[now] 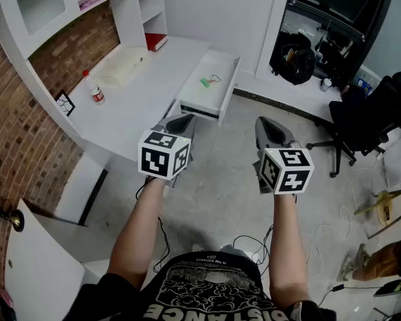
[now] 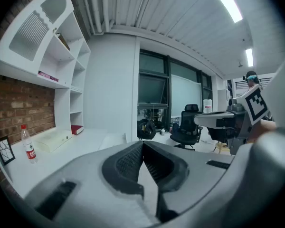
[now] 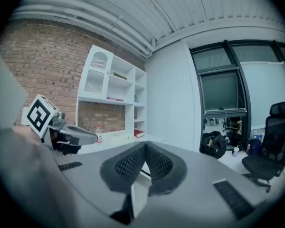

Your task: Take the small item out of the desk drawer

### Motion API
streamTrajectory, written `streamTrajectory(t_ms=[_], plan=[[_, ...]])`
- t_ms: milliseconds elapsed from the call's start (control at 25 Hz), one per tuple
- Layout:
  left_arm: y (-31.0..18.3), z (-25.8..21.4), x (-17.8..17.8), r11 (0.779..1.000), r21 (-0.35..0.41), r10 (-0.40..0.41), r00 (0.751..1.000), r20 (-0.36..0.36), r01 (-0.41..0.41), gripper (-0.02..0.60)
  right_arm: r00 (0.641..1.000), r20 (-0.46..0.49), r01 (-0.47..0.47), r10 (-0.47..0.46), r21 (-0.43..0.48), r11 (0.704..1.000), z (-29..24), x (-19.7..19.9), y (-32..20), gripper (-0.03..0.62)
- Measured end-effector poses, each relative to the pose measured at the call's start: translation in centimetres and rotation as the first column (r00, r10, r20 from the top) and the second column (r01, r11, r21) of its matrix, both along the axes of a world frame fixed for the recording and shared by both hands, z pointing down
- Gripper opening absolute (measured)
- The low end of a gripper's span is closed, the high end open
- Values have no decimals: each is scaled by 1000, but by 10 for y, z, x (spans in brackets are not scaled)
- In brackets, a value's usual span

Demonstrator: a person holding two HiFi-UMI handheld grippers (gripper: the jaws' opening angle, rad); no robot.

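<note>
The drawer (image 1: pixel 199 108) is standing open to reach from above. Bare floor (image 1: pixel 220 172) is lying before it, the office chair (image 1: pixel 367 119) well aside.

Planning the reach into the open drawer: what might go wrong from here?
Both the left gripper and right gripper have jaws shut; reaching in that way would likely push the small green item rather than grasp it. The drawer stands pulled out, so a bump on its front might shove it closed.

Left tongs (image 1: pixel 182 121) and right tongs (image 1: pixel 267 123) hover abreast, jaws together.
</note>
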State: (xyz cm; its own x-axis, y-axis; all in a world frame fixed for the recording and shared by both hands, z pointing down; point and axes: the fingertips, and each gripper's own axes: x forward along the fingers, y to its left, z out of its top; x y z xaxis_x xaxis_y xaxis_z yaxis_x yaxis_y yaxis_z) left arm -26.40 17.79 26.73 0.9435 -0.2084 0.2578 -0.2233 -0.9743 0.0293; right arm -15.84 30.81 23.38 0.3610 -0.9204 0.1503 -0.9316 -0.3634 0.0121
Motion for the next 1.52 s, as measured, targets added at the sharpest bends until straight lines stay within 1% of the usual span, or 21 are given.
streamTrajectory(t_ms=[160, 360, 480, 600, 680, 800, 880, 1080, 1280, 1520], plan=[[-7, 2, 0, 1000, 0, 6, 1000, 4, -6, 5, 1000, -3, -12, 12, 18, 1000, -1, -2, -8, 5], [-13, 7, 5, 1000, 6, 20, 1000, 11, -20, 5, 1000, 0, -13, 13, 12, 1000, 4, -2, -17, 7], [-18, 9, 7, 1000, 6, 25, 1000, 16, -25, 5, 1000, 7, -10, 10, 4, 1000, 8, -1, -22, 44], [-24, 10, 12, 1000, 4, 26, 1000, 17, -26, 5, 1000, 7, -9, 9, 1, 1000, 10, 3, -28, 62], [-28, 12, 16, 1000, 2, 27, 999, 17, -27, 6, 1000, 8, -5, 5, -2, 1000, 11, 6, -32, 82], [-36, 14, 24, 1000, 2, 24, 1000, 17, -24, 5, 1000, 10, 5, -5, -10, 1000, 15, 13, -40, 128], [-42, 15, 31, 1000, 5, 24, 1000, 16, -24, 6, 1000, 12, 9, -9, -13, 1000, 18, 19, -47, 141], [-56, 19, 53, 1000, 16, 14, 999, 34, -15, 6, 999, 26, 30, -29, -16, 999, 24, 41, -63, 174], [-83, 20, 79, 999, 14, -38, 999, 21, 38, 6, 997, 32, 70, -70, -17, 997, 31, 70, -90, 202], [-116, 23, 132, 996, 29, -89, 995, 42, 88, 6, 991, 41, 132, -131, -34, 991, 40, 125, -125, 230]])
